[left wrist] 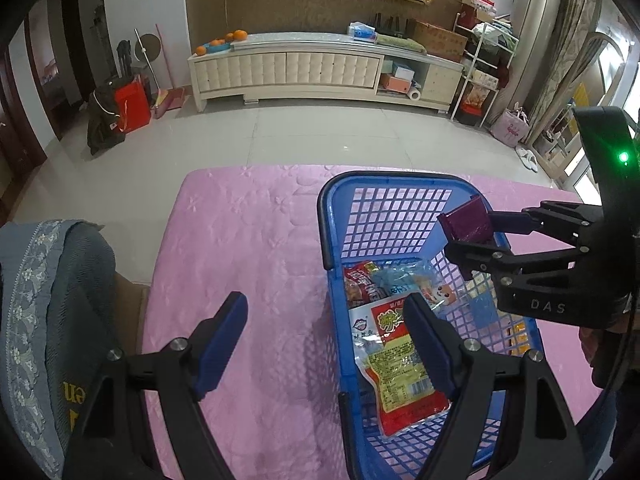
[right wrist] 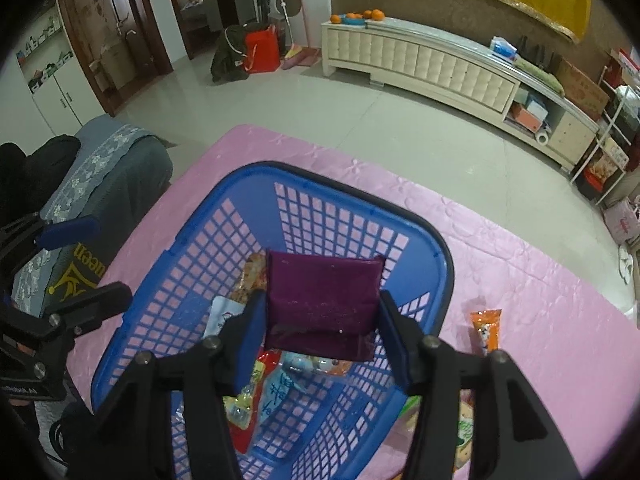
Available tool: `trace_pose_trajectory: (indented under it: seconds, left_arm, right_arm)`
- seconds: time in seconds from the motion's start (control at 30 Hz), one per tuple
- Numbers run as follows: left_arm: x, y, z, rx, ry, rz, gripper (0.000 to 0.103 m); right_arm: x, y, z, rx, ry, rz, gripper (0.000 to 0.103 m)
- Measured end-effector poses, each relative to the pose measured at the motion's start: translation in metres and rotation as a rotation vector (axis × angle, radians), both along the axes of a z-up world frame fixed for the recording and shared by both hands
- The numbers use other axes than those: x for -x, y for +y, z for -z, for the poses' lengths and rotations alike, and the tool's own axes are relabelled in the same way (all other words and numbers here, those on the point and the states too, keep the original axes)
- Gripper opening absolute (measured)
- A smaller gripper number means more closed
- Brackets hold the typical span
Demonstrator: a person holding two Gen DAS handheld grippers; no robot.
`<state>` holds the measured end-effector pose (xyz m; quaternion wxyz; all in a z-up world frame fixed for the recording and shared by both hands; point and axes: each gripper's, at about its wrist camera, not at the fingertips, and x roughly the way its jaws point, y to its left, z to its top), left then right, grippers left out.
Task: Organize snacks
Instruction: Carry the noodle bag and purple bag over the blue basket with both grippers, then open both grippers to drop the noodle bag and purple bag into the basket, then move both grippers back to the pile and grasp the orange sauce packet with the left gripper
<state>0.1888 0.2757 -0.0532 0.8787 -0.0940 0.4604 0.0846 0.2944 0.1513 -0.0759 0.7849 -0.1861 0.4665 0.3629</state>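
Right gripper [right wrist: 322,312] jaws clamp purple packet [right wrist: 322,300] above blue basket [right wrist: 352,216], positioned for dropping in. Left gripper [left wrist: 326,340] jaws spread, empty, beside the basket.

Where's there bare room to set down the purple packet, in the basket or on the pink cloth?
The far half of the basket floor, under the purple packet, is bare mesh up to the far wall. The pink cloth left of the basket is bare too, between it and the grey chair. Crowded: the basket's near half, filled with snack packs, and the cloth by the orange packet.
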Motion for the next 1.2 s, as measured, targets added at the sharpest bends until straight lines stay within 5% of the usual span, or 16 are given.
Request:
trace_pose_trajectory:
  seconds: [0.13, 0.27, 1.2]
  left_arm:
    - [0.003, -0.004, -0.002, 0.007, 0.0, 0.001, 0.079]
    - [0.009, -0.012, -0.009, -0.017, -0.008, 0.01, 0.079]
    - [0.051, -0.139, -0.078, -0.045, -0.158, 0.147, 0.08]
  right_arm:
    - [0.0, -0.005, -0.006, -0.029, -0.003, 0.006, 0.089]
    - [0.005, -0.019, -0.016, -0.06, -0.024, 0.028, 0.099]
    - [0.074, -0.163, -0.089, -0.131, -0.148, 0.175, 0.103]
